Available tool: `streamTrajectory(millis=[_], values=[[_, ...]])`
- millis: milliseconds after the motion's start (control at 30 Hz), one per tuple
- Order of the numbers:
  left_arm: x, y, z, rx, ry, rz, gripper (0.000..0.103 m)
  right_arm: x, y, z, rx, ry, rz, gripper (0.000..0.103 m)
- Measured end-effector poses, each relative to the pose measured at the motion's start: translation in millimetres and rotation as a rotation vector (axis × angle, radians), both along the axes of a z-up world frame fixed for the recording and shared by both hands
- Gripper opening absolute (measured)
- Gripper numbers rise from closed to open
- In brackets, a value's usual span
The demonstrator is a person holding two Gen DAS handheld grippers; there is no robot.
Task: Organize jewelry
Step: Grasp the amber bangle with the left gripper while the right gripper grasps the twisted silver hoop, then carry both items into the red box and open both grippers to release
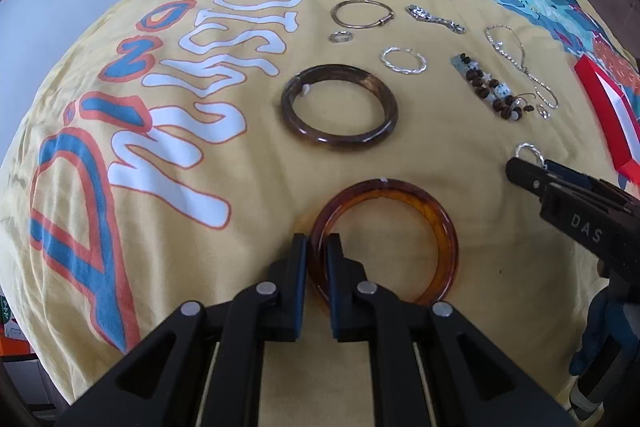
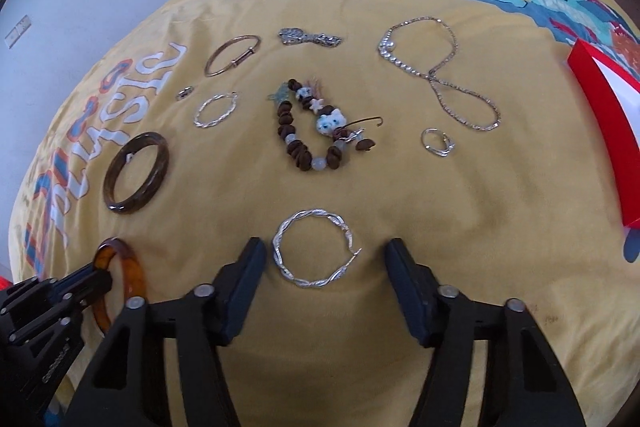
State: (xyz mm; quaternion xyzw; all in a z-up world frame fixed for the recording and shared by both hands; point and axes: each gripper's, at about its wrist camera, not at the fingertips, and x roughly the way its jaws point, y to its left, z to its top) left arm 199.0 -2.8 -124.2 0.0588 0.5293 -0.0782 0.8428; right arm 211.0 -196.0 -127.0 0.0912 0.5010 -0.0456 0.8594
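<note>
Your left claw (image 1: 317,247) is pinched onto the near-left rim of the amber bangle (image 1: 400,227), one finger inside the ring and one outside; the bangle lies flat on the yellow printed bedspread (image 1: 248,195), near edge of the spread-out jewelry. Your right claw (image 2: 325,255) stands wide, its fingers on either side of a twisted silver hoop (image 2: 316,247), holding nothing; the hoop lies between them on the cloth, not touched as far as the right wrist view shows. Judged progress: early. Every piece seen lies on the bedspread, and the red-and-white box (image 2: 600,95) at the far right edge shows nothing inside from this angle, though much of it is cut off. Count, going outward: two thick bangles, the amber one and a dark brown bangle (image 1: 339,107) just beyond it; two twisted silver hoops, the second hoop (image 2: 216,109) farther left; one thin gold bangle (image 2: 232,55) far left; one small ring (image 2: 185,93) beside it; one silver ring (image 2: 438,143) to the right; one beaded bracelet (image 2: 316,131) with brown and pale beads at centre; one silver chain necklace (image 2: 440,75) far right; one short silver ornament (image 2: 310,37) at the far side, kind unclear. Ten pieces in all, none yet sorted.
</note>
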Motion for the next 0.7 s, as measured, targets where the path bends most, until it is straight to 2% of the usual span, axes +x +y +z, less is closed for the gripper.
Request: streamTrajectory(millis=[33,267,500,700], values=[[0,-3,1,0.001,0.001,0.003,0.009,-1,-3,0,-0.001,0.002,0.000,0.041],[-14,0,17,0.010,-0.017,0.021,0.008,-20,-9,17,0.058,-0.023,0.019,0.041],[-30,-3,41,0.023,-0.062,0.024,0.008,-58,-17,53,0.107,-0.109,0.018,0.041],[-42,-35,67,0.017,-0.090,-0.024,0.008,-93,-58,79,0.102,-0.168,-0.035,0.041]])
